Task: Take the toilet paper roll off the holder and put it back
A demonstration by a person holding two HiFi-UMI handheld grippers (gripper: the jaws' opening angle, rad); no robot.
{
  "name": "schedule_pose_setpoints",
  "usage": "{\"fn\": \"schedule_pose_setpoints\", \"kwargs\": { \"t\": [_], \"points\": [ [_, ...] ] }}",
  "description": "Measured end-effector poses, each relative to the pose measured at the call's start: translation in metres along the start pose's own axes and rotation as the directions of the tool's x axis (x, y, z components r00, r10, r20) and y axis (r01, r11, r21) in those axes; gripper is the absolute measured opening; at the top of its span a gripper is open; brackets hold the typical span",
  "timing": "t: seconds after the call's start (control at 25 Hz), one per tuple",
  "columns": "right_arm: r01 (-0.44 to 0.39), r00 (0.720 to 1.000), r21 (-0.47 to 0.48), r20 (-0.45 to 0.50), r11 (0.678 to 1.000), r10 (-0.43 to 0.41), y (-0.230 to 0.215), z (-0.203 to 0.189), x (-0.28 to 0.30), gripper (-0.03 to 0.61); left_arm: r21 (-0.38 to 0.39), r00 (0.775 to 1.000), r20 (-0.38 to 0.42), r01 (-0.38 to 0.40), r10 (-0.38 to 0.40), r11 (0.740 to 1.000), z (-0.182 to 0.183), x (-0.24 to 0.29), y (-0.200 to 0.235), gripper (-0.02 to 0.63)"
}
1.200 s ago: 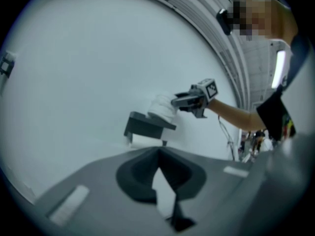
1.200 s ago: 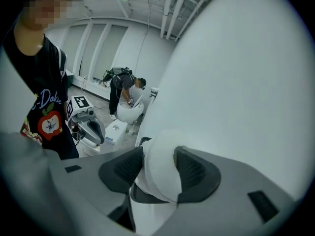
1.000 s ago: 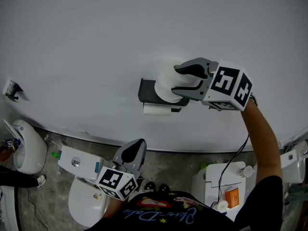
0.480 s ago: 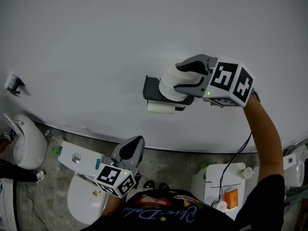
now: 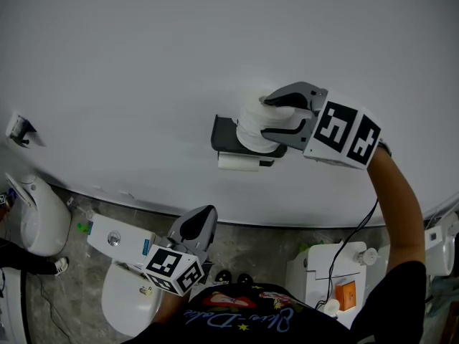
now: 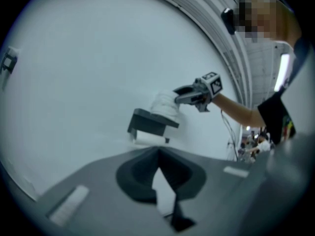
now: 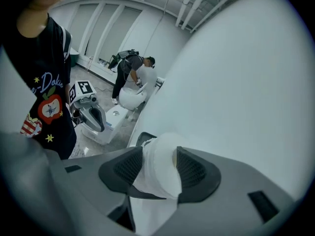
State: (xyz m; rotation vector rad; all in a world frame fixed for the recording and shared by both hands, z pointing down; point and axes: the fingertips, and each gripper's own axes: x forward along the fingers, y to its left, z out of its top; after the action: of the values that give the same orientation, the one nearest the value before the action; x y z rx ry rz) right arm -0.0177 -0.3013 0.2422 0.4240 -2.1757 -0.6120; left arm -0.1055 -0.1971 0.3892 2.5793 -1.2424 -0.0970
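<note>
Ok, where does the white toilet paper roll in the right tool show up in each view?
Head view: white toilet paper roll just right of centre, clamped in the right tool.
Left gripper view: roll near centre, small and far off.
Right gripper view: roll bottom centre, between the tool's pads.
Shared landmark: dark grey wall holder, next to the roll.

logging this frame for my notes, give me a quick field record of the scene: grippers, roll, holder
right gripper: shut on the toilet paper roll
toilet paper roll: white, squeezed between the jaws, at the top of the holder; contact with it cannot be told
holder: dark, fixed to the white wall
second roll: white, just under the holder
left gripper: low, jaws together, holds nothing, well away from the holder
toilet: on the floor below the left gripper
</note>
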Motion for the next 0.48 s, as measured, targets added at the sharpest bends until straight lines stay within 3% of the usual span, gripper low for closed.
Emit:
{"fn": "schedule_pose_setpoints", "kwargs": {
  "t": [0.16,0.28,0.36,0.48],
  "points": [
    [0.027,0.998,0.006,0.052,1.000,-0.027,0.000,0.009,-0.008,0.199,0.001,1.000,-0.001,0.011,-0.011,1.000,0.001,0.001,-0.002,-0.002],
    [0.095,0.980,0.058,0.172,0.994,-0.104,-0.003,0.020,-0.022,0.199,0.003,1.000,-0.006,0.020,-0.020,1.000,0.000,0.002,-0.004,-0.002],
    [0.164,0.927,0.172,0.310,0.971,-0.212,-0.010,0.028,-0.038,0.199,0.005,1.000,-0.011,0.028,-0.028,1.000,-0.001,0.004,-0.006,-0.002],
    [0.170,0.780,0.385,0.510,0.907,-0.363,-0.007,0.021,-0.064,0.199,0.013,0.999,-0.018,0.048,-0.048,0.999,-0.001,0.006,-0.009,-0.002]
  ]
}}
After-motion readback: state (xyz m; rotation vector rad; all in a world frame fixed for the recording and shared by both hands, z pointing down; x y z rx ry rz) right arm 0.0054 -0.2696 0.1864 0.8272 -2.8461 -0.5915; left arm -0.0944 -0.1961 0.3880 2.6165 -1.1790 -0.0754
